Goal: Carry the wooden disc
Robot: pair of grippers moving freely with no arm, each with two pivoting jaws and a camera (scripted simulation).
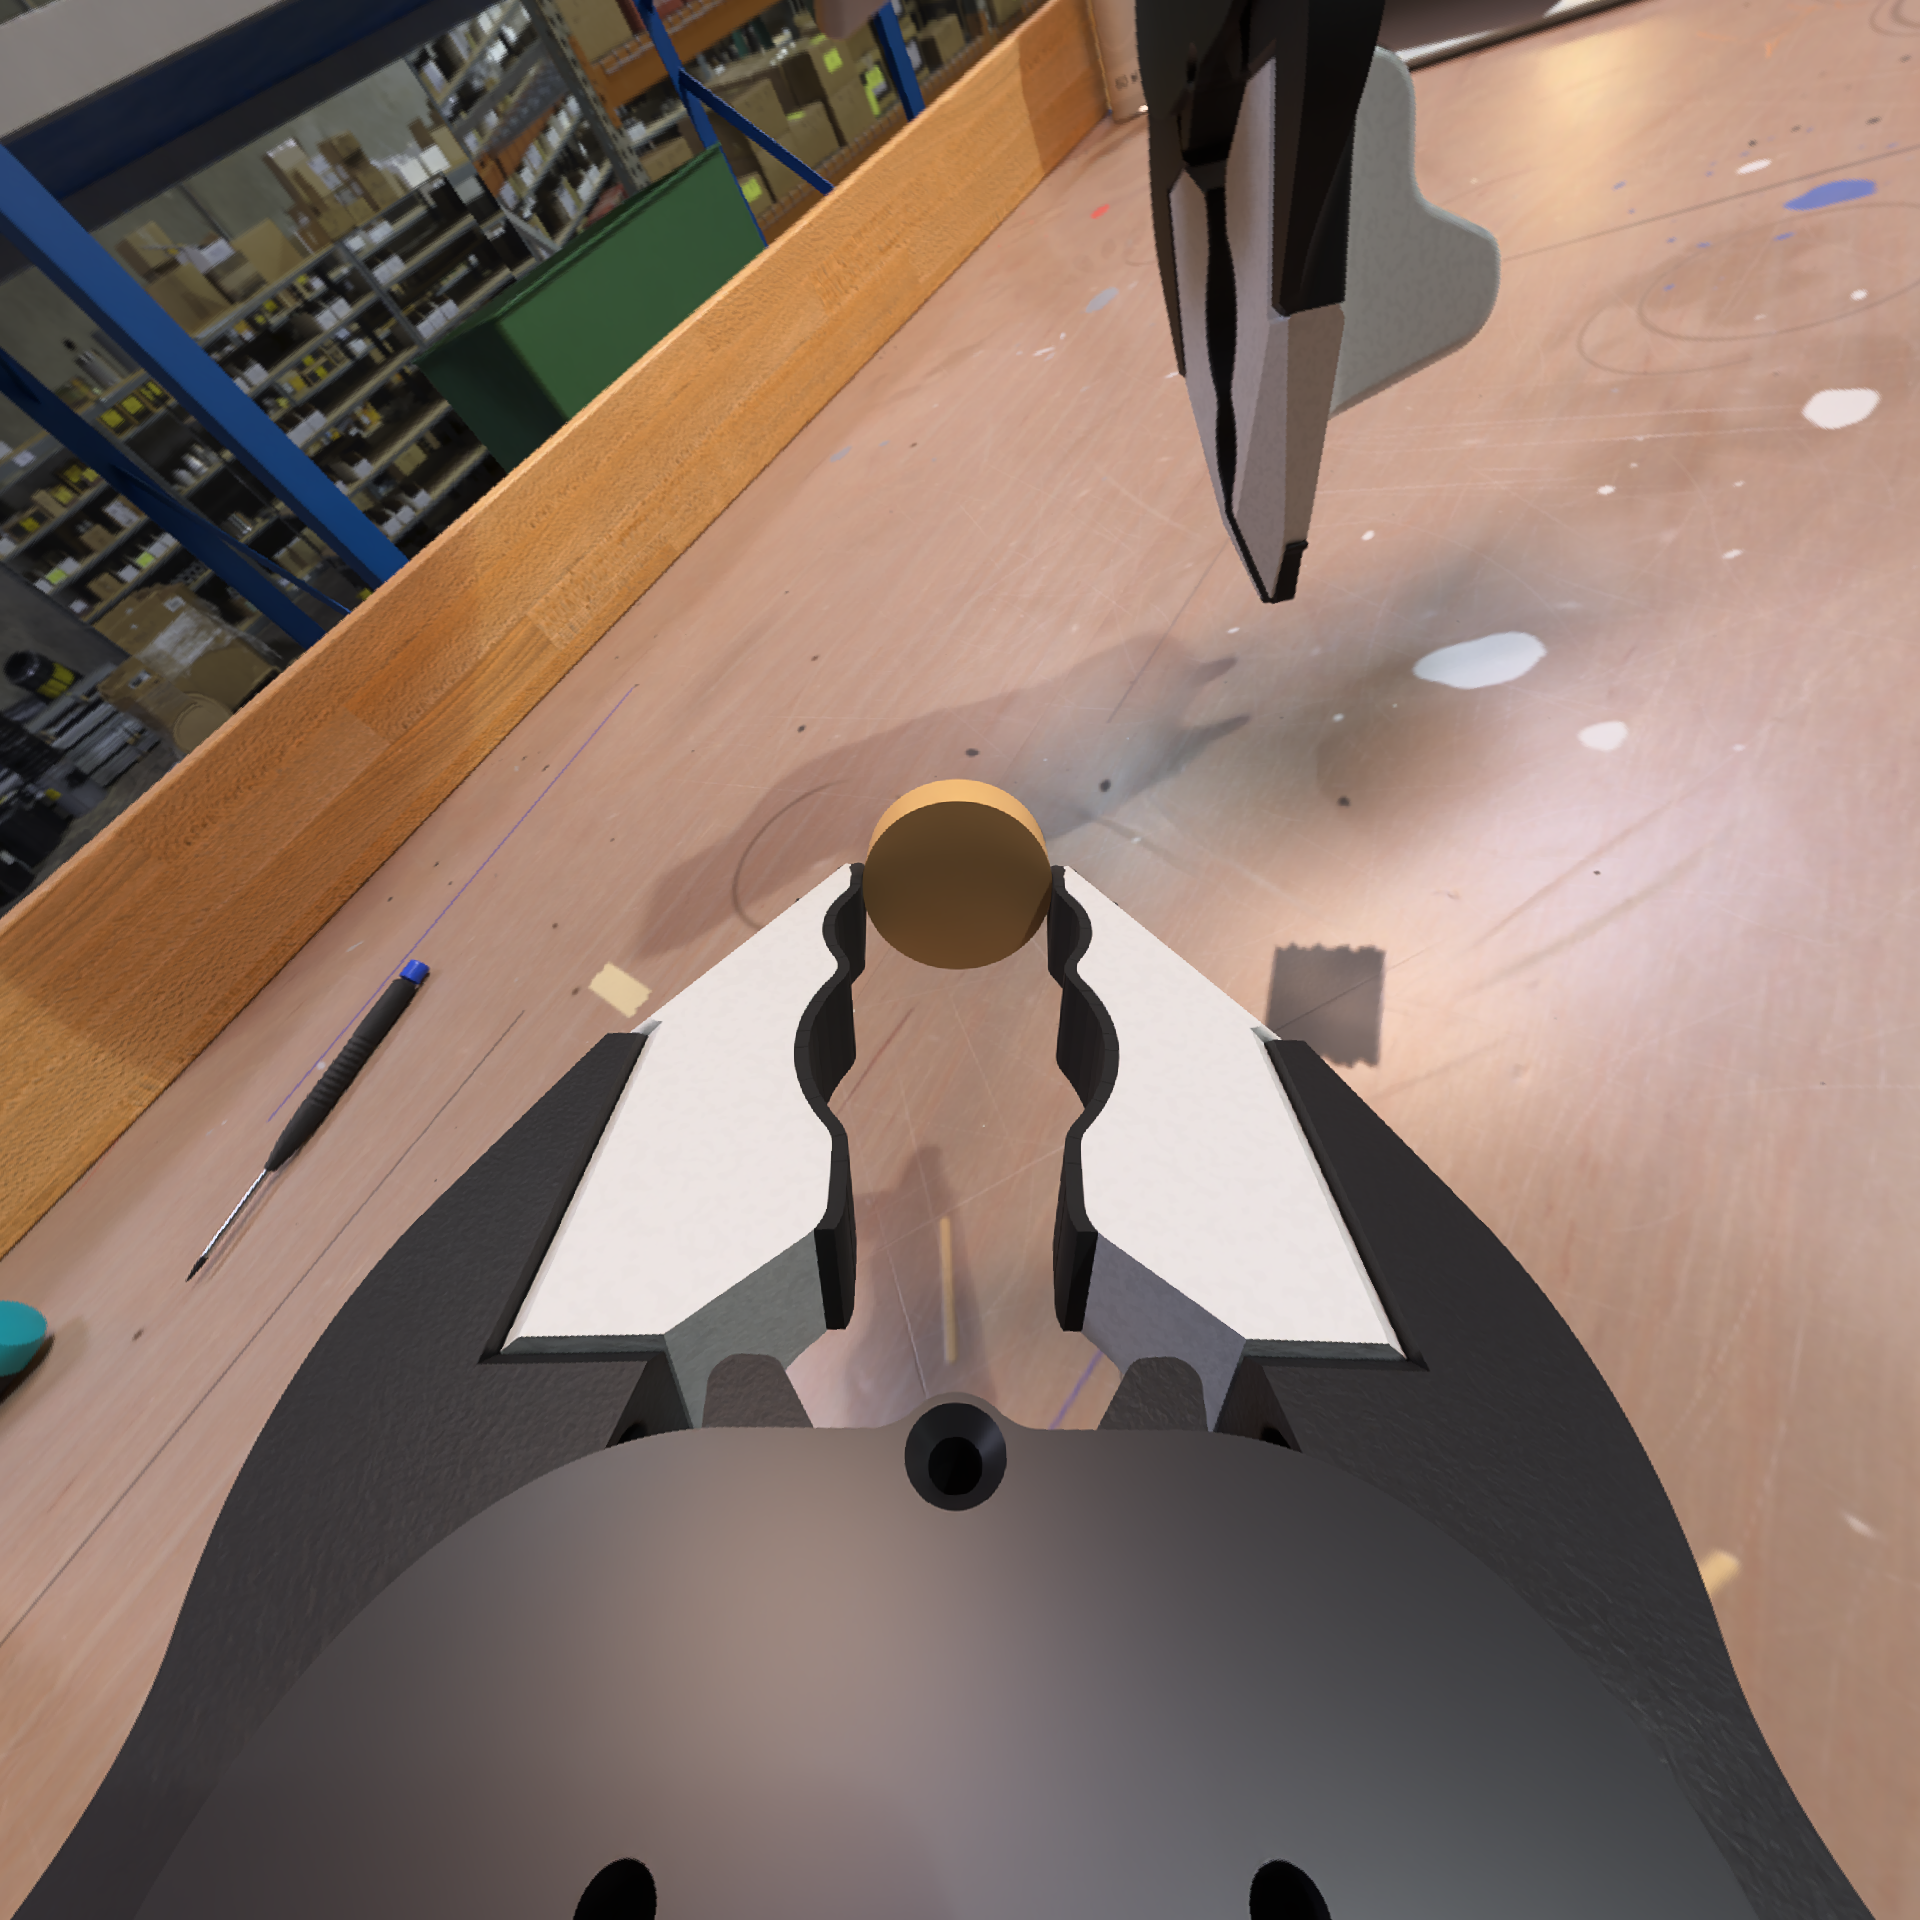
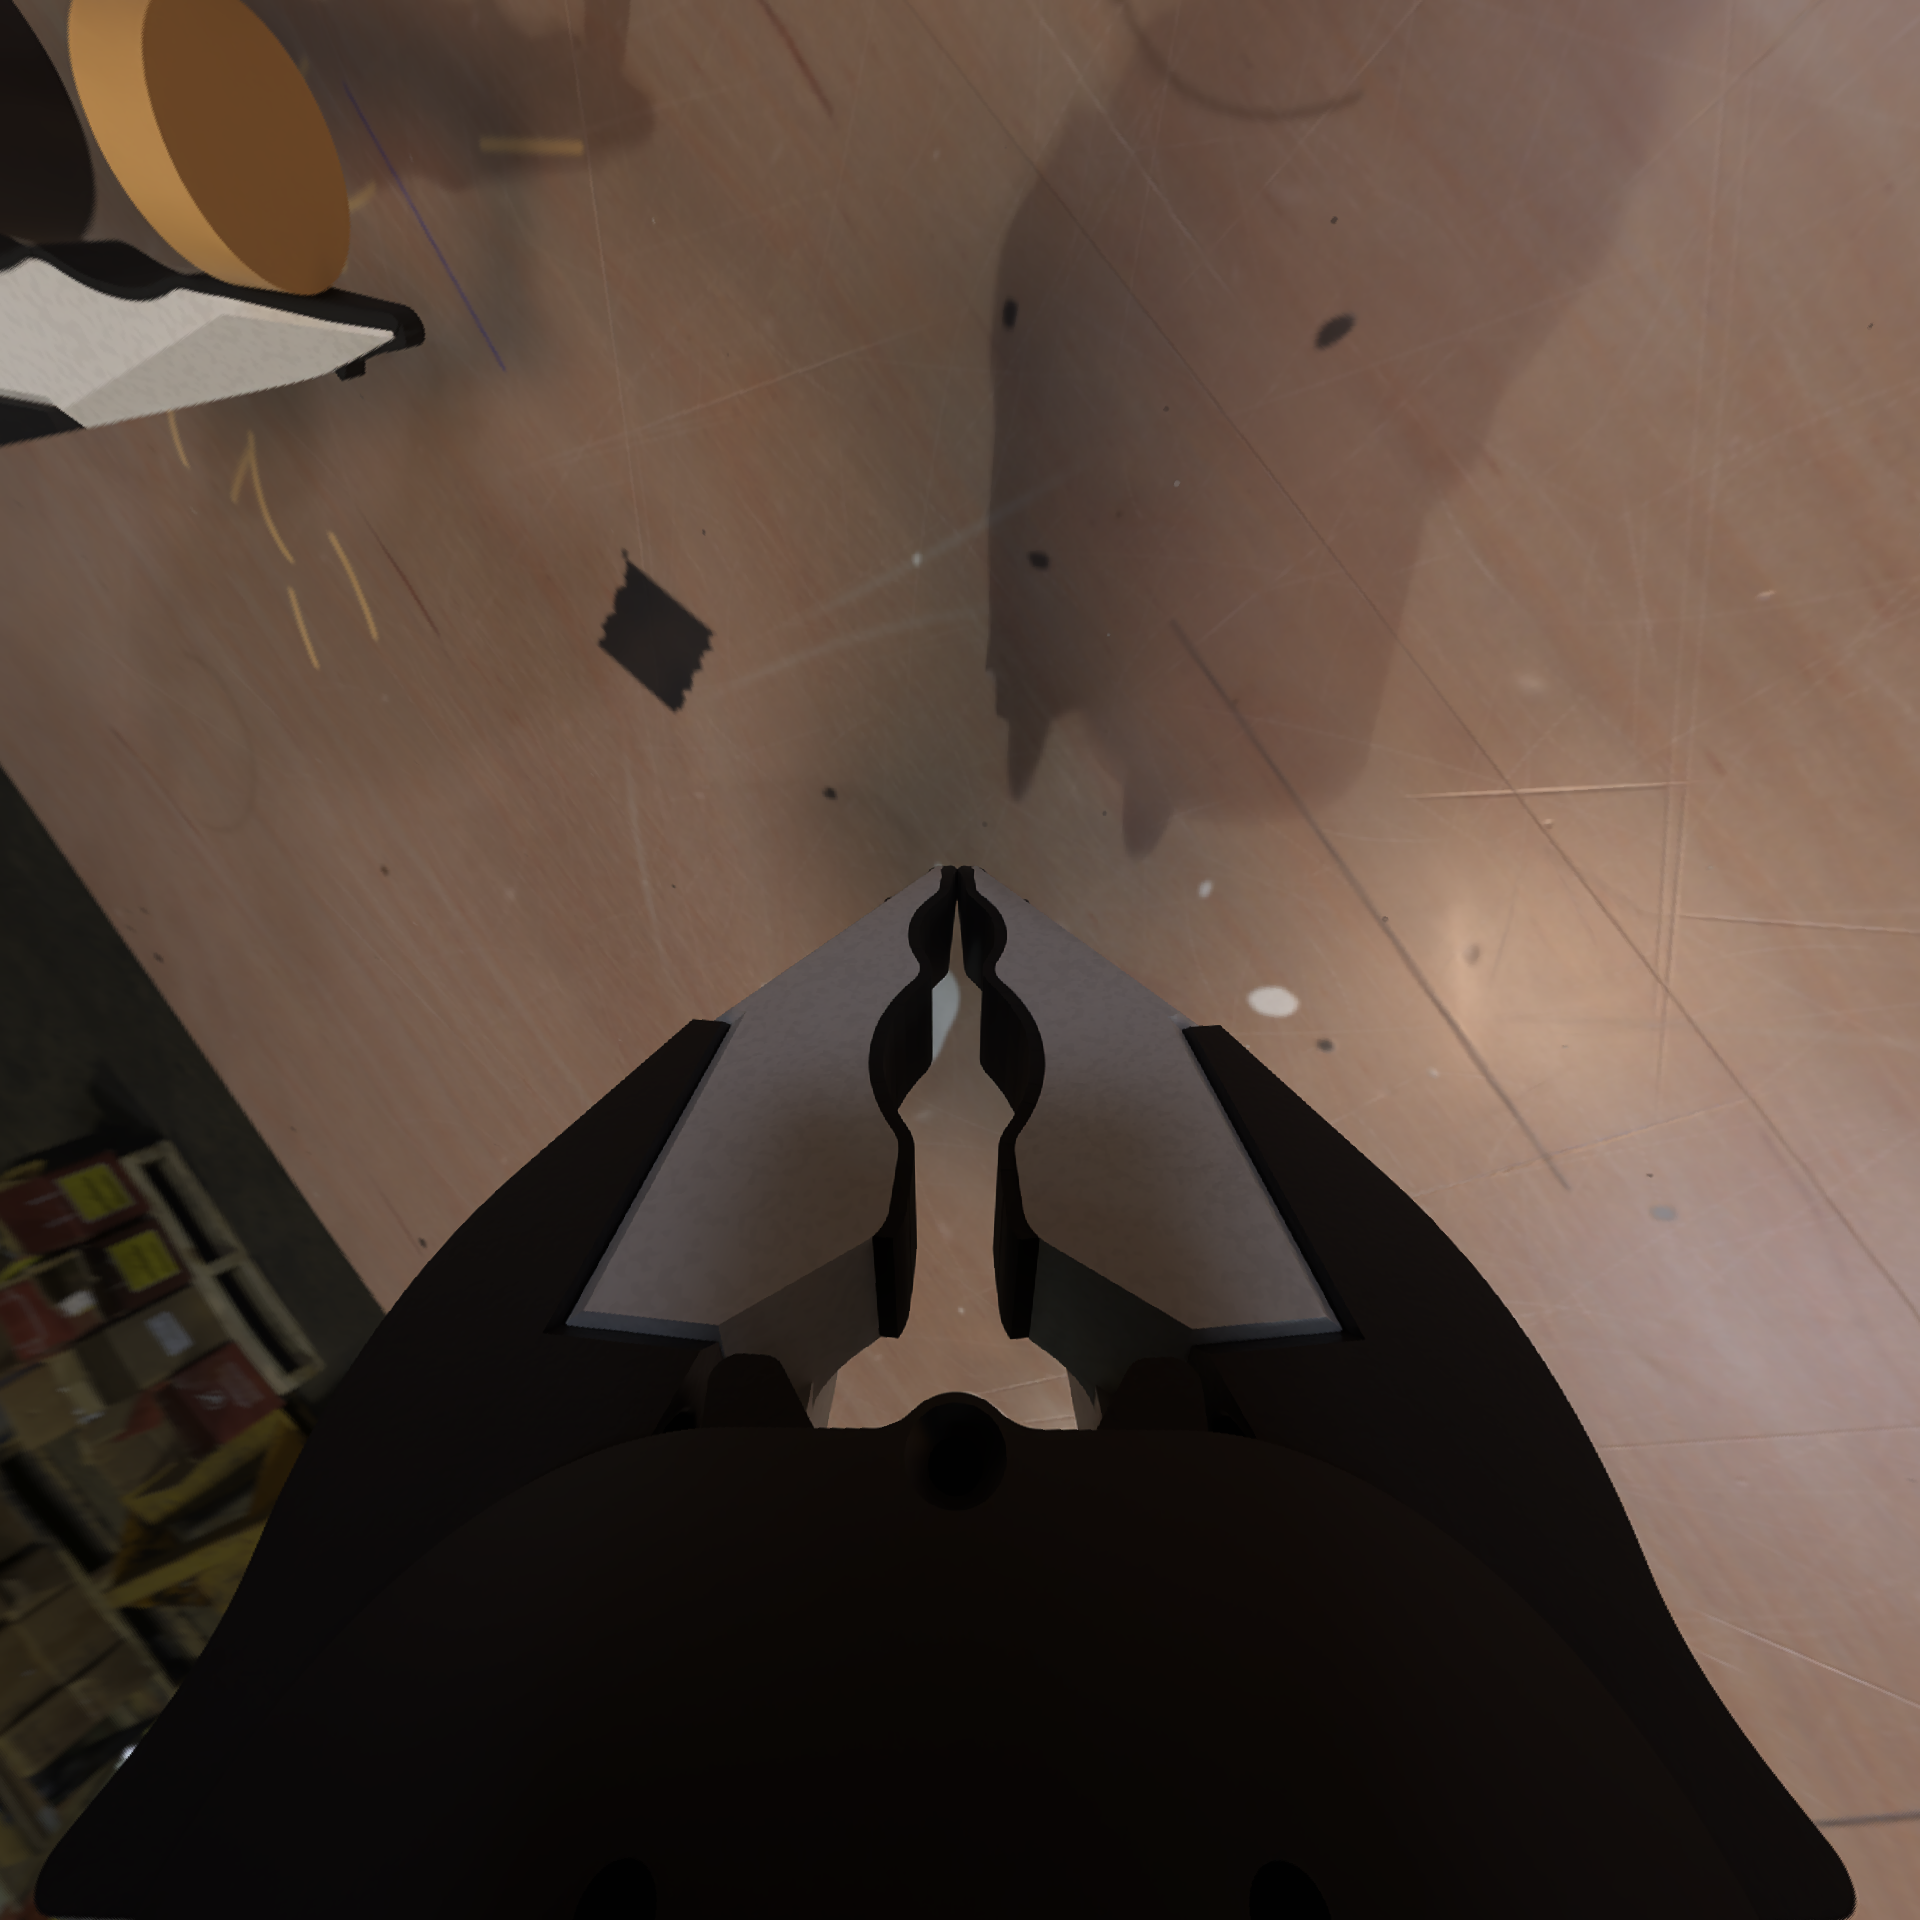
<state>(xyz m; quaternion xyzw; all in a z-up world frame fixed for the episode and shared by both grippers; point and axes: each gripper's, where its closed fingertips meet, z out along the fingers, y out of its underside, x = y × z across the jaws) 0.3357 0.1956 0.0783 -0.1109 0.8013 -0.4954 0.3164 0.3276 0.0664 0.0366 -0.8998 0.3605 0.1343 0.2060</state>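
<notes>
The wooden disc (image 1: 956,878) is round and tan and stands on edge between the tips of my left gripper (image 1: 956,883), which is shut on it and holds it above the table. The disc also shows in the right wrist view (image 2: 223,145) at the top left, resting against one white finger (image 2: 208,348) of the left gripper. My right gripper (image 2: 956,875) is shut and empty, pointing down over bare tabletop. In the left wrist view the right gripper (image 1: 1273,577) hangs above and beyond the disc, apart from it.
The worn plywood table (image 1: 1558,935) has a raised wooden edge (image 1: 520,582) on the left. A black screwdriver with a blue cap (image 1: 332,1081) lies near that edge. A teal object (image 1: 19,1335) sits at far left. A dark tape patch (image 1: 1325,1003) (image 2: 655,629) is stuck on the surface. Warehouse shelves stand beyond.
</notes>
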